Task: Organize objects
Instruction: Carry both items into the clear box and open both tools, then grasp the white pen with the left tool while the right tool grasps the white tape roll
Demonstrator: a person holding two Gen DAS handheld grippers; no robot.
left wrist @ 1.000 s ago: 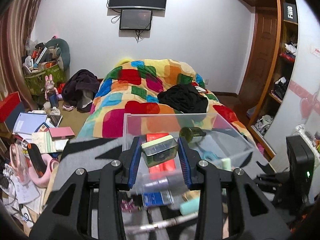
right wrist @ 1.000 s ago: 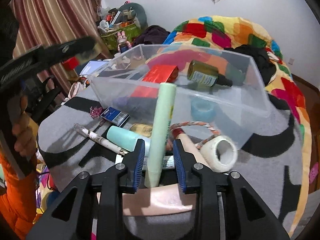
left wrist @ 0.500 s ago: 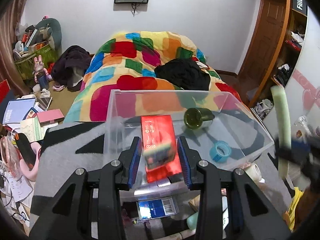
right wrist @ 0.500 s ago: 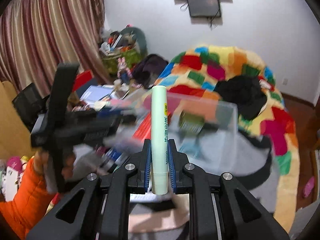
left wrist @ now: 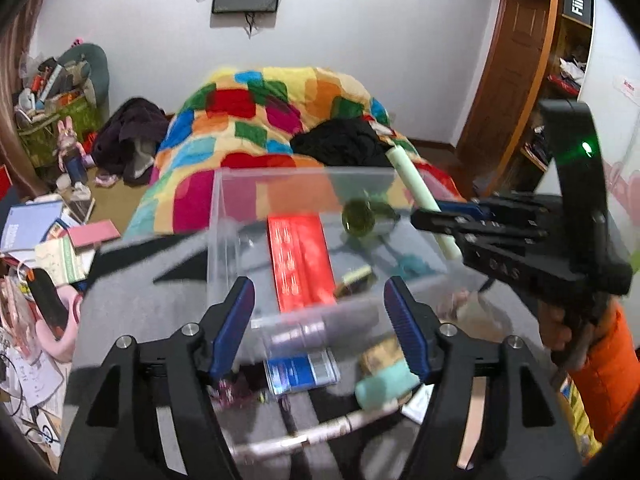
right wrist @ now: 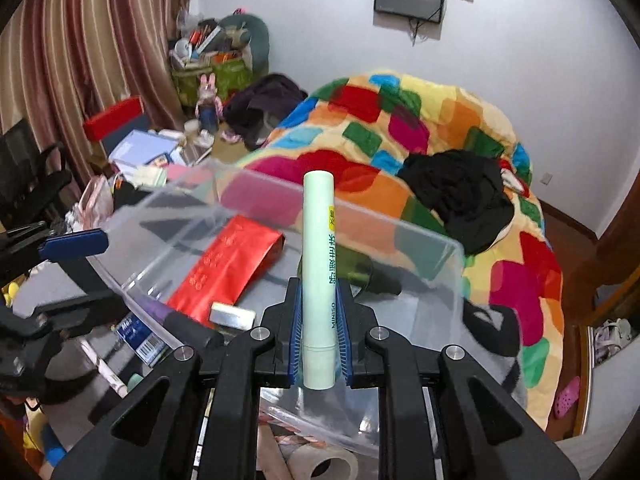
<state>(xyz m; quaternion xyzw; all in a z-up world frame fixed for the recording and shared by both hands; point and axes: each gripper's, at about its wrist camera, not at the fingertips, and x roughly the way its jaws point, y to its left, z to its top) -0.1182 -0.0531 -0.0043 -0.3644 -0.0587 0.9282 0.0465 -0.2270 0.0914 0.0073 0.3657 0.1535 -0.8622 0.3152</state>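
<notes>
A clear plastic bin (left wrist: 224, 240) (right wrist: 440, 256) stands on the grey cloth. Inside lie a red box (left wrist: 300, 260) (right wrist: 228, 264), a green bottle (left wrist: 360, 220) (right wrist: 356, 268), a small metal-edged block (left wrist: 356, 276) (right wrist: 232, 314) and a teal tape roll (left wrist: 412, 264). My left gripper (left wrist: 320, 304) is open and empty at the bin's near wall. My right gripper (right wrist: 319, 320) is shut on a pale green tube (right wrist: 318, 272), held upright above the bin; the tube also shows in the left wrist view (left wrist: 420, 196), at the bin's right side.
Loose items lie in front of the bin: a blue barcode pack (left wrist: 302, 372) (right wrist: 140, 340), a mint tube (left wrist: 384, 384), a long white pen (left wrist: 312, 436), a tape roll (right wrist: 324, 464). A bed with a colourful quilt (left wrist: 272, 120) lies behind; clutter covers the floor at left (left wrist: 48, 232).
My left gripper has opened and let the small block drop into the bin beside the red box. My right gripper has lifted the green tube off the cloth and carried it over the bin.
</notes>
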